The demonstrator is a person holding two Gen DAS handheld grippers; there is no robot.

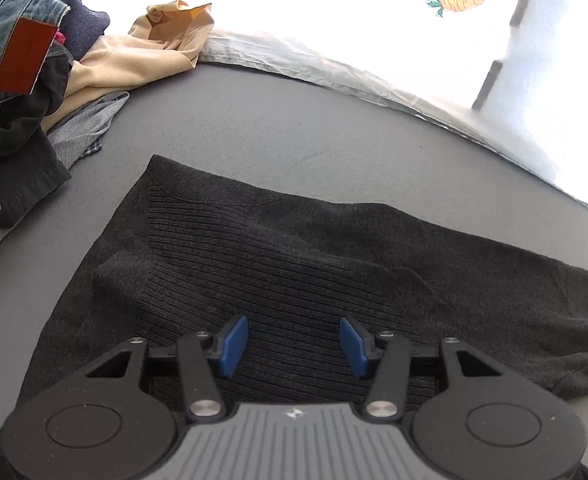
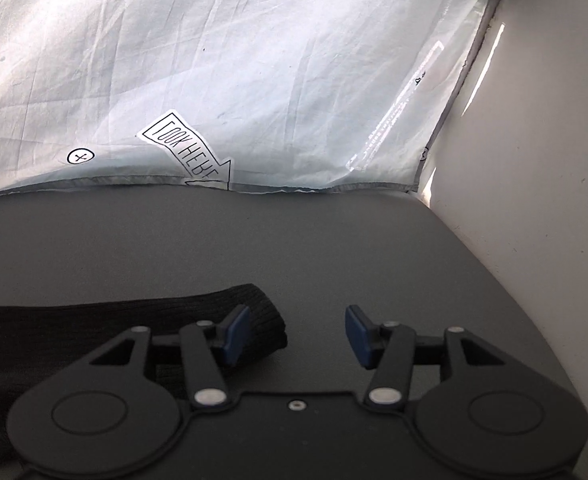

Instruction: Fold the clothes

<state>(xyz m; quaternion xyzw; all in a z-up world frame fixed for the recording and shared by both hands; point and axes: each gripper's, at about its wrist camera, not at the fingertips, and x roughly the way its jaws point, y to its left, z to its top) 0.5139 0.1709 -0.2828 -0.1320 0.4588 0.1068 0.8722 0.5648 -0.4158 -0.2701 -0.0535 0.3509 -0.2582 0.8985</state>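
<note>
Left gripper (image 1: 294,346): jaws spread wide, nothing held; low over the ribbed black sweater (image 1: 294,248).
Right gripper (image 2: 298,336): jaws spread wide, nothing held; left pad (image 2: 235,334) over the sweater cuff (image 2: 261,320).
Sweater: flat on the grey surface (image 1: 253,120).
Clothes pile (image 1: 33,72): at 10 o'clock.
White sheet (image 2: 253,60): at 12 o'clock.

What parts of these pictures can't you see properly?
- Left wrist view: the near edge of the black sweater is hidden behind the left tool.
- Left wrist view: the clothes pile is cut off by the left edge, so its full extent is unknown.
- Left wrist view: the white sheet is washed out by glare.
- Right wrist view: the sweater's cuff runs under the right tool.
</note>
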